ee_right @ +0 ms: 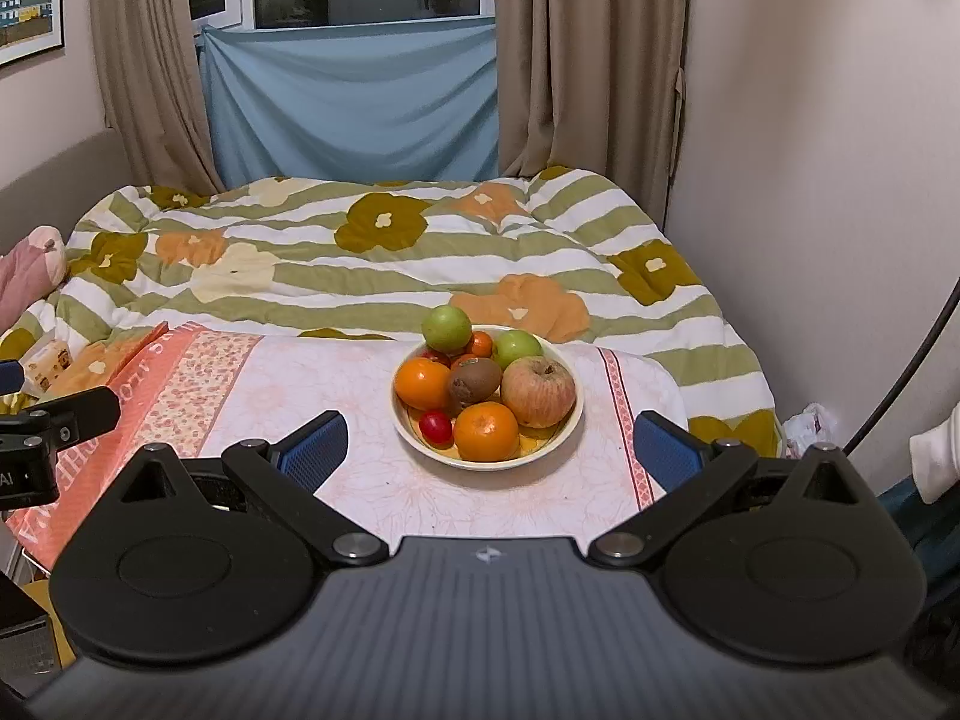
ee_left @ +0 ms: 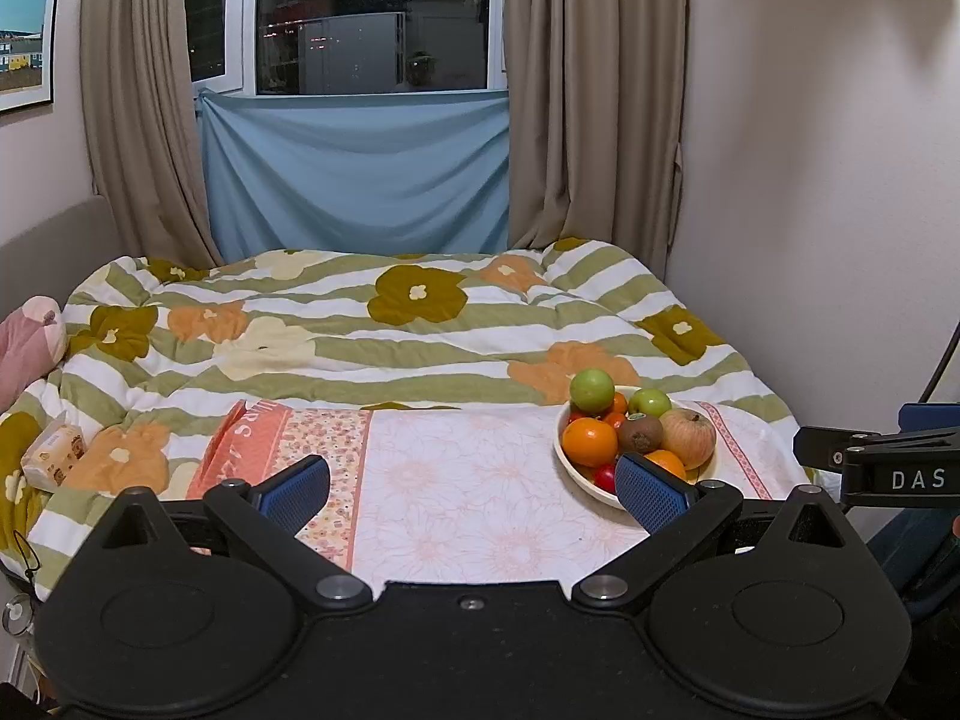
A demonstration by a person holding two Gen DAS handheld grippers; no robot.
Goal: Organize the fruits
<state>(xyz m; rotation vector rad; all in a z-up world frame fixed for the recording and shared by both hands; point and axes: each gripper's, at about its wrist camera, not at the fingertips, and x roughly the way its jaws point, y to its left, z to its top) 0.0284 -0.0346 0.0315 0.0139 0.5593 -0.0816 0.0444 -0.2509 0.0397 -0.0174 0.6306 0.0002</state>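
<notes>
Left gripper (ee_left: 474, 489) spread wide, empty; right gripper (ee_right: 489, 447) likewise, before bowl (ee_right: 575, 420). Bowl, heaped with fruit, toward cloth's (ee_right: 336, 384) right edge; left half bare.

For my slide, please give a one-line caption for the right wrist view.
Open right gripper faces a bowl of mixed fruit on a floral cloth over a bed.

Warm, even indoor light with soft shadows; the window (ee_left: 372, 18) is dark; sharp focus, fisheye bending at edges.
</notes>
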